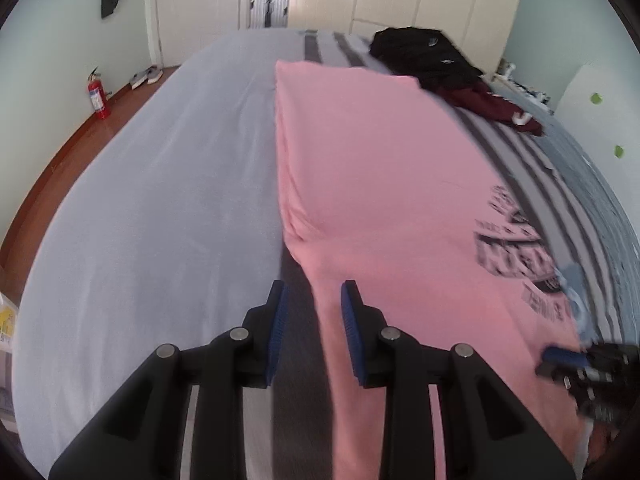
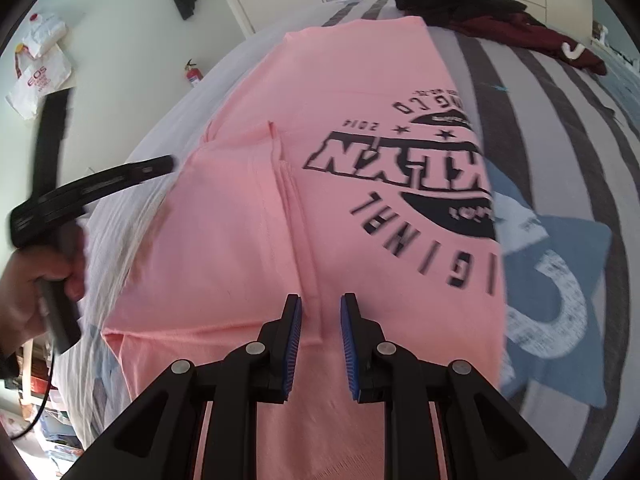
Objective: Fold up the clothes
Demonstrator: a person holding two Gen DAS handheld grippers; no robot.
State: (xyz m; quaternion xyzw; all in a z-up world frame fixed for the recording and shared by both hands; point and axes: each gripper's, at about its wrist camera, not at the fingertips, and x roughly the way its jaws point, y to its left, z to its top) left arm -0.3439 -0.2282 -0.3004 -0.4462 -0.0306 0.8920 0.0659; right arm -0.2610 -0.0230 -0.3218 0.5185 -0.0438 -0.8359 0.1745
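Striped bed [image 1: 140,200]; pink T-shirt [image 2: 360,80] mid-frame, left side folded in, right side flat. Left tool [image 1: 314,320], right tool [image 2: 320,336] agape, empty.

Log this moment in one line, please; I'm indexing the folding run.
stage: mid-fold | pink T-shirt: flat on bed, one side folded in | left gripper: open, empty | right gripper: open, empty

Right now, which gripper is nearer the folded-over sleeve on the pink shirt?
Right. The right gripper hangs open just before the sleeve, its tips by the sleeve's hem. The left gripper, also open, sits off by the shirt's left edge.
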